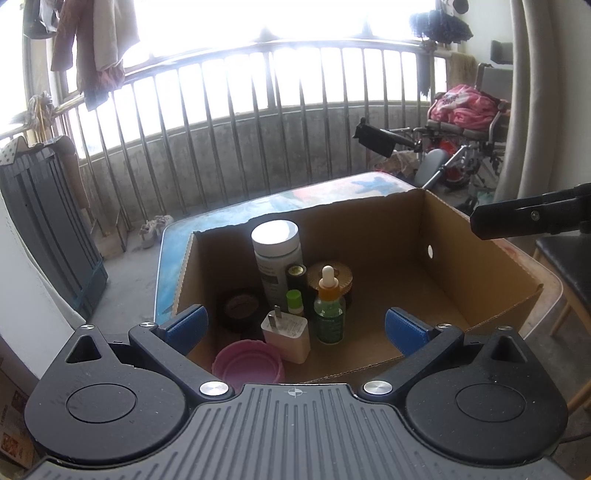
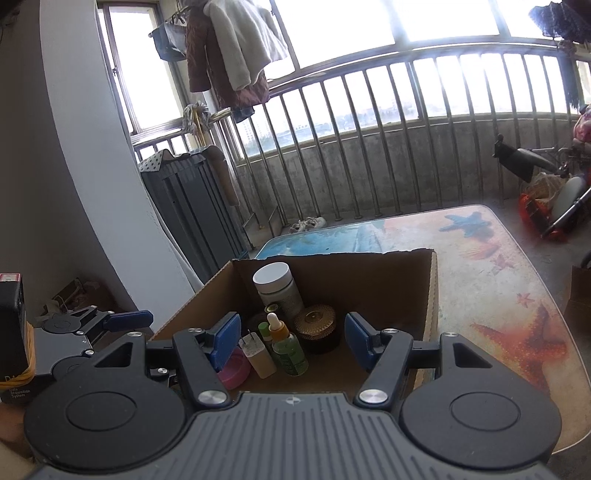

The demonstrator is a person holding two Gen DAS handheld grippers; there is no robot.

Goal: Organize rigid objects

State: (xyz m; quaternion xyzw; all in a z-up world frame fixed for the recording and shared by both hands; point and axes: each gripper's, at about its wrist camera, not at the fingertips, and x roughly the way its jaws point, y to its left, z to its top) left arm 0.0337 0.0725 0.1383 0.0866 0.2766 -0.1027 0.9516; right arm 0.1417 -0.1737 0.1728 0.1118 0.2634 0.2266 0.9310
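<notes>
You held your left tongs (image 1: 295, 325) spread wide with nothing between the blue pads (image 1: 404, 330). Your right tongs (image 2: 291, 341) also stood apart and empty, both tilted downward.

Daylight from the windows (image 2: 369, 26) blows out to white glare, dimming the foreground, while fisheye distortion bows the railing (image 1: 258, 103).

1. A black box-shaped device with a yellow band (image 2: 13, 332), at the left edge of the right wrist view, carries small white print near its bottom that reads roughly "Data Acquisition System"; the larger letters above it are cut off.
2. The tall white-lidded jar with a pale label (image 1: 276, 258) in the brown cardboard box (image 1: 480, 266) has dark printing, too blurred to read.
3. The green glass dropper bottle (image 1: 328, 314) has a label, illegible.
</notes>
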